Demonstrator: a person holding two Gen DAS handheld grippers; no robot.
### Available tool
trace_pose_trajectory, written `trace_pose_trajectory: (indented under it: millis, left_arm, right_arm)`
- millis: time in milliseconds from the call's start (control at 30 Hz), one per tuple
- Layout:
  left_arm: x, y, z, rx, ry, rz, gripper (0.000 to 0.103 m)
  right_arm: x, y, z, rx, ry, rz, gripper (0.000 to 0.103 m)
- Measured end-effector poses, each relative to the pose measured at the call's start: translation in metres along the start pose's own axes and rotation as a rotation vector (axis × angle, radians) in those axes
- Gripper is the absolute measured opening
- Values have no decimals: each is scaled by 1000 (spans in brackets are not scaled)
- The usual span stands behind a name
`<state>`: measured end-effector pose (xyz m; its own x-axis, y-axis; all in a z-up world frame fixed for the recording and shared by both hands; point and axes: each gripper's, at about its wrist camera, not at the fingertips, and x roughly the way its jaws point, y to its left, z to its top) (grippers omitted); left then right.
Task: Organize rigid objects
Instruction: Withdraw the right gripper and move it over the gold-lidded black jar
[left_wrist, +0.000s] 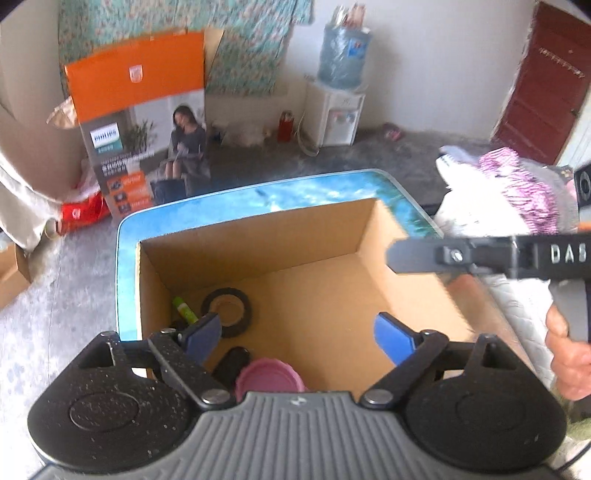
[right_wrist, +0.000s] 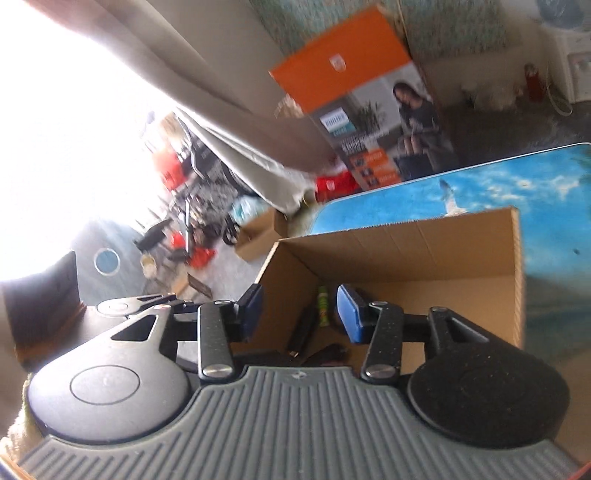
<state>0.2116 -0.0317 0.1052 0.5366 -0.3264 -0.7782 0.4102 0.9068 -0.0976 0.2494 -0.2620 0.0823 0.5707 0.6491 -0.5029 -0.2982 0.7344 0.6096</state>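
Inside the cardboard box (left_wrist: 258, 258) on the blue sea-print desk (left_wrist: 314, 192), everything you have gathered lies in the near left corner: a black tape roll (left_wrist: 227, 306) flat on the floor of the box, a green tube (left_wrist: 184, 308) just beside it against the left wall, a pink lid (left_wrist: 271, 374) at the near edge, and a dark, stubby object (left_wrist: 234, 360) touching the lid's left side. The rest of the box floor, toward the far right corner, is bare.

Your left gripper (left_wrist: 301, 332) hangs over the box, pointing down into it, jaws spread wide with nothing between them; the tape roll and tube show past its left finger, so the pile lies ahead and to the left of it. Your right gripper (right_wrist: 299, 308) is about half open and also empty. In its own view it looks along the left wall of the box, with the green tube (right_wrist: 324, 301) and a dark stick-like object (right_wrist: 301, 334) straight ahead between its fingers, both lying lengthwise along that wall. From the left wrist view the right gripper (left_wrist: 424, 254) crosses above the box's right rim.

Both look finished here, judging by the empty jaws. No loose rigid item shows on the desk, so you cannot tell which hand is nearer the next one. A heap of cloth (left_wrist: 498, 184) sits beyond the right end of the desk.
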Motion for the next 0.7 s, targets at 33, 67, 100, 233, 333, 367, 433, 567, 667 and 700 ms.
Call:
trace_pose_trajectory:
  millis: [33,67,100,233,333,367,433,567,667,700]
  left_arm:
    - [-9,-4,-7,-4,-15,-9,93]
    - [-18,-10,-16,-6,-29,-20,93]
    - [-26,-14,-24,-6,-41,-30,93]
    - [-41,-33,-65,-16,-76,-49,94]
    - [-38,-42,-96,-23,-70,-36,94]
    - [-34,-45,-107,-23,-67,-29,94]
    - [-26,-50,-126,-28,-65,-18,94]
    - [-2,-67,-159,18,-58,20,94]
    - [16,-79,-172,61,-52,55,93]
    - [20,-82,-175,77,-57,64,92]
  right_arm:
    - [-15,3,-12,-2,-21,2,47]
    - [-28,5,-23,-6,-37,10,49]
    - [-41,8,-35,-6,-50,18,50]
    - [-76,11,-85,13,-79,17,53]
    - [-91,7,-121,46,-74,15,54]
    - [-95,4,-132,62,-71,4,54]
    - [-99,0,-152,80,-63,-23,54]
    - [-97,-11,-178,108,-30,-67,54]
    - [-86,-21,-191,127,11,-91,54]
    - [-80,-22,-192,127,23,-100,54]
